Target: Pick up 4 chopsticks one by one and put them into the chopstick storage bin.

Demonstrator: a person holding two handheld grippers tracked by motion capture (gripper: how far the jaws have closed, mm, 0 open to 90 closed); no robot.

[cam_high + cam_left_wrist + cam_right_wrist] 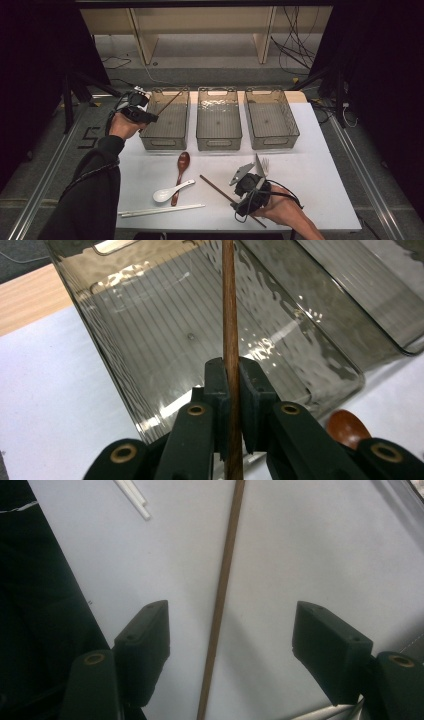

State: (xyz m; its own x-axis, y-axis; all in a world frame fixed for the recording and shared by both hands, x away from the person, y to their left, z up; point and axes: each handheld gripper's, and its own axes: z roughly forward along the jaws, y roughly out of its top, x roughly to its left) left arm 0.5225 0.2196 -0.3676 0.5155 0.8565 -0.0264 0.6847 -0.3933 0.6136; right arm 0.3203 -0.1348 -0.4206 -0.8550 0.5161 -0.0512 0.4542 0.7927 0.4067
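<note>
My left gripper (149, 118) is shut on a thin brown chopstick (170, 102), which slants up and to the right over the left grey bin (156, 141). In the left gripper view the jaws of this gripper (234, 371) pinch the stick (229, 310) above the bin's ribbed floor (150, 330). My right gripper (240, 192) hovers low over the front right of the table, open. Between its wide jaws (230, 625) a second brown chopstick (223, 587) lies flat on the white tabletop, and neither pad touches it.
Two more grey bins (219, 120) (271, 119) stand beside the left one. On the white table (320, 175) lie a brown wooden spoon (181, 170), a white spoon (169, 192), a pair of white chopsticks (160, 210) and a metal fork (264, 165).
</note>
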